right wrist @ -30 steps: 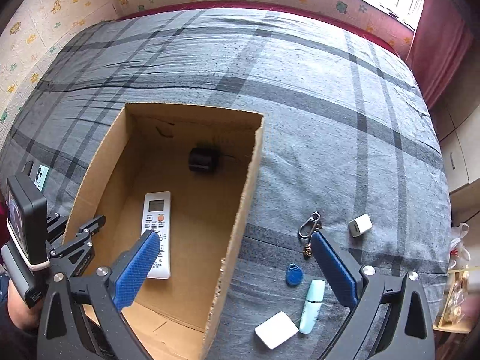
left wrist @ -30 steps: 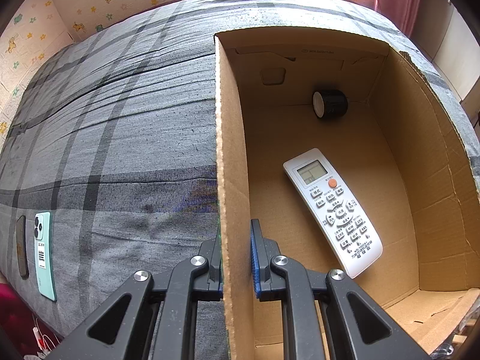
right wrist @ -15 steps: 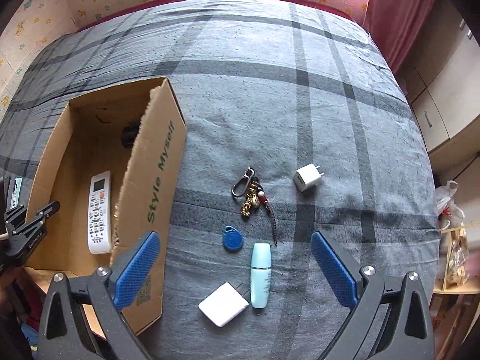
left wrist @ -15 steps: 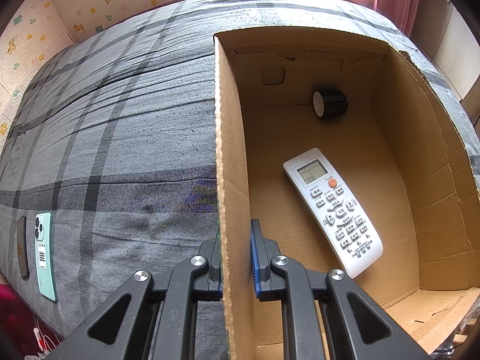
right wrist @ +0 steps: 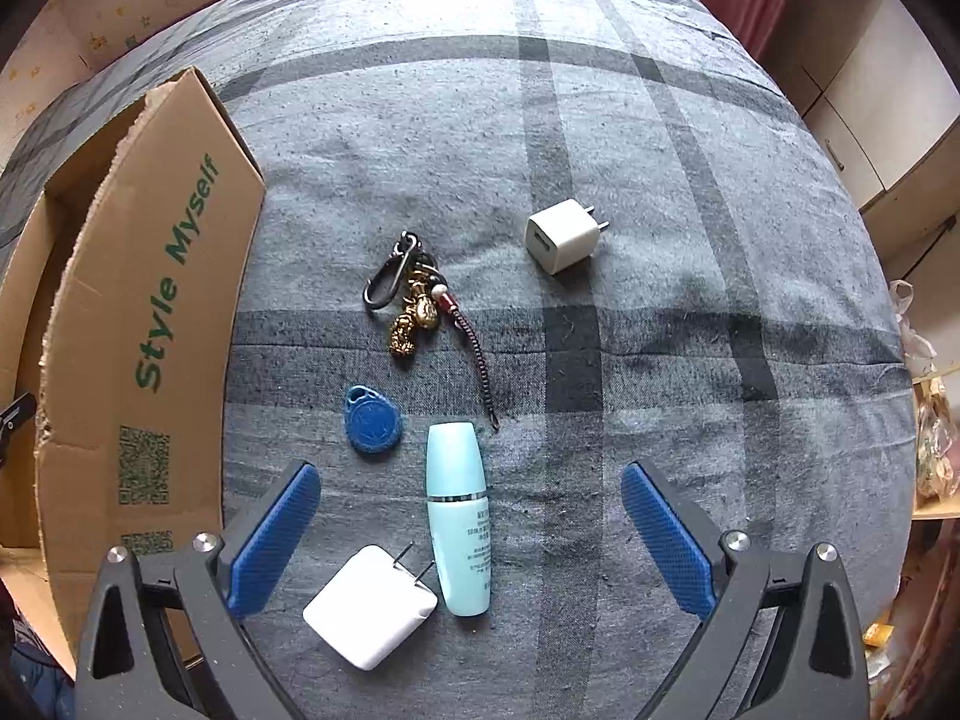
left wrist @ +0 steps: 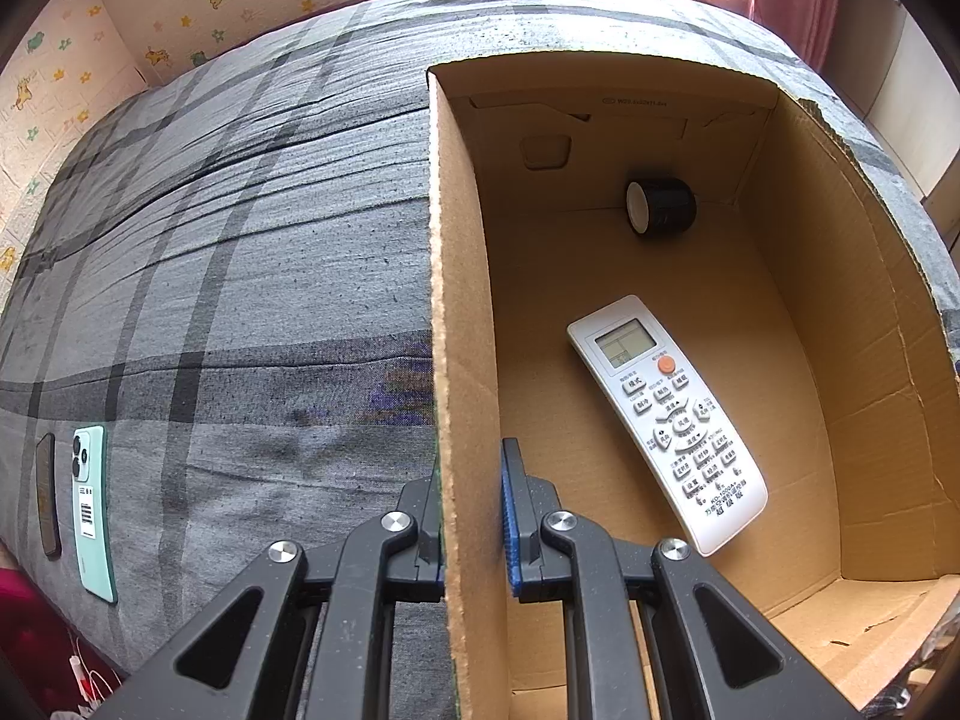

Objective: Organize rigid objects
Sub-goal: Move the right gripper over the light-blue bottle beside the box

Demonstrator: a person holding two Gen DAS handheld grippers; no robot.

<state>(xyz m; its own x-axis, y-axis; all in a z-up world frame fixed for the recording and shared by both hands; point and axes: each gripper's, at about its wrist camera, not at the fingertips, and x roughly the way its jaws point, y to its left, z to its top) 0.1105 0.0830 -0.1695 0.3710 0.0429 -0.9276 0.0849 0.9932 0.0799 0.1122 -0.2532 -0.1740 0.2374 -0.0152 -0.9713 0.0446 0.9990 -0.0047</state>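
The left tongs [left wrist: 471, 516] are clenching the near wall of the cardboard box [left wrist: 462, 360], one pad on each face, and that wall is hiding part of the box floor behind it. The right tongs [right wrist: 471, 516] are hanging released, pads wide apart, over the bed [right wrist: 690, 192]; their fingers are covering the near edge of the plaid cover.

In the left wrist view, the white remote [left wrist: 666, 420] is lying inside the box, face up, its long axis running from about 11 o'clock (screen end) to 5 o'clock. A black cylinder [left wrist: 660, 207] is lying on its side at the far wall; what it is cannot be made out.

In the right wrist view, the box is cut off at 9 o'clock. The teal bottle [right wrist: 459, 516] is lying between the pads, cap toward 12 o'clock. Just beside it at 7 o'clock is a flat white charger [right wrist: 369, 615], prongs toward the bottle. A blue key fob [right wrist: 372, 423] is sitting at 11 o'clock, a keychain [right wrist: 414, 294] beyond, and a small white plug cube [right wrist: 561, 234] at 1 o'clock.
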